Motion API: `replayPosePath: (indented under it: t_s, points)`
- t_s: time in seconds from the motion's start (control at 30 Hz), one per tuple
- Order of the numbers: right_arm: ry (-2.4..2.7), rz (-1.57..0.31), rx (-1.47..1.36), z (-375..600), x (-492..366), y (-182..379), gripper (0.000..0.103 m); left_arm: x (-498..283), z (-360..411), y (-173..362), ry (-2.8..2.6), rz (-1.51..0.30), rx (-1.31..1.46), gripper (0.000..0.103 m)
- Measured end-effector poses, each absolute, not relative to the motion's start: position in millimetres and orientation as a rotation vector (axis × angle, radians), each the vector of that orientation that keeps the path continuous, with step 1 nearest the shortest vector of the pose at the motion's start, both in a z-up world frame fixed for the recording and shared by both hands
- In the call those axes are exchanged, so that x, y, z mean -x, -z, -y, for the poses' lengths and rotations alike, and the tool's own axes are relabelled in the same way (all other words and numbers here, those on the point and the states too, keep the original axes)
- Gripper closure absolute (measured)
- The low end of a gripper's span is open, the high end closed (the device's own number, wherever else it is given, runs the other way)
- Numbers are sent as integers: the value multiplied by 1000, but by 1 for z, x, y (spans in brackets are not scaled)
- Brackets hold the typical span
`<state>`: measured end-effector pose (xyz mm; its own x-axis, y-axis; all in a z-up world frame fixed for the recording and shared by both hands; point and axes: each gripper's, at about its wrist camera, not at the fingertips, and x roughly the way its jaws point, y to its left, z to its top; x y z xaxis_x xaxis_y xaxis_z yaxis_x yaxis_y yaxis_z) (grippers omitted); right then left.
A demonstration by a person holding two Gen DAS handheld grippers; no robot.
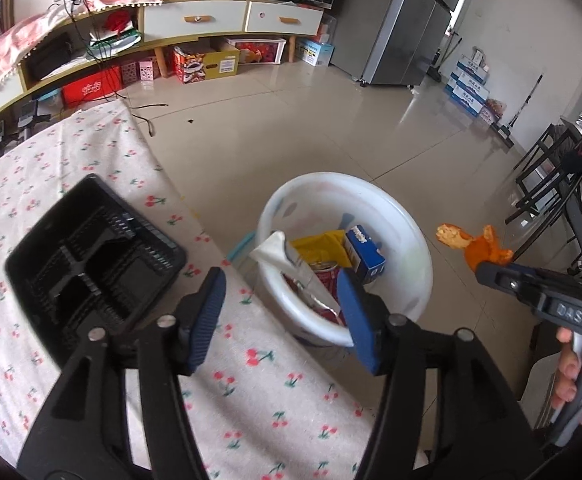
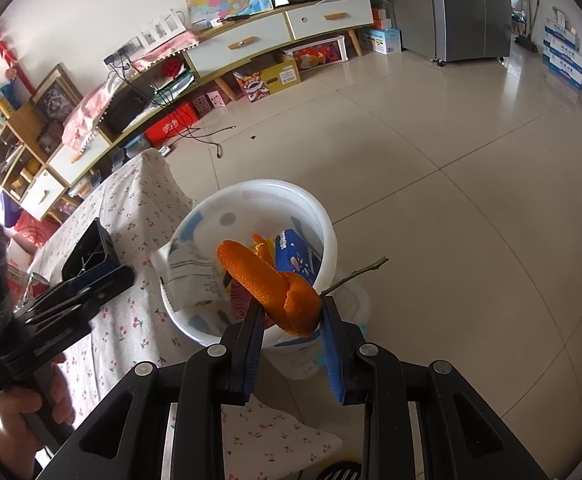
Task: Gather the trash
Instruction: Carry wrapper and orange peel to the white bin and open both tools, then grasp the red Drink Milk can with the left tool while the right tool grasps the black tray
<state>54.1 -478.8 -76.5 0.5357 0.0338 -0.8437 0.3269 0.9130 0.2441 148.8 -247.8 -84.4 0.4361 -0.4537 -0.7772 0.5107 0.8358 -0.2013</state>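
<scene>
A white bin (image 1: 411, 232) (image 2: 323, 220) stands on the floor against the table's edge. Inside it lie a blue box (image 1: 365, 254), a yellow wrapper (image 1: 323, 246) and a red can (image 1: 323, 276). A printed paper wrapper (image 1: 279, 252) (image 2: 193, 276) leans over its near rim. My left gripper (image 1: 281, 280) hangs open over that rim, its pads touching nothing. My right gripper (image 2: 291, 314) is shut on an orange peel (image 2: 267, 276) (image 1: 479, 248), held just above the bin. A thin twig (image 2: 355, 276) sticks out beside the peel.
A black divided tray (image 1: 91, 264) (image 2: 87, 256) sits on the cherry-print tablecloth (image 1: 259, 392) left of the bin. Dark chairs (image 1: 551, 184) stand at the right. A long low cabinet (image 1: 195, 20) and a grey fridge (image 1: 411, 20) line the far wall. The tiled floor between is open.
</scene>
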Motion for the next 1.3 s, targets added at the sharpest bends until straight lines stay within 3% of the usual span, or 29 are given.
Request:
replayPosePath:
  t_s: [0.1, 0.3, 0.73, 0.8, 0.87, 0.9, 1.3]
  points:
    - [185, -1007, -396, 477, -59, 79, 74, -146, 231, 80, 580, -936, -66, 30]
    - [193, -1025, -361, 468, -72, 84, 74, -138, 192, 77, 529, -940, -52, 23]
    - [227, -1032, -322, 454, -97, 91, 71, -119, 111, 72, 451, -938, -29, 20]
    - [240, -1030, -315, 452, -101, 91, 68, -119, 98, 72, 434, -944, -21, 20]
    - [251, -1025, -322, 450, -103, 89, 45, -118, 85, 72, 419, -948, -17, 20]
    - [254, -1014, -332, 449, -102, 87, 40, -118, 80, 72, 412, -948, -18, 20]
    - [217, -1004, -358, 415, -102, 75, 32, -108, 23, 72, 352, -956, -25, 19]
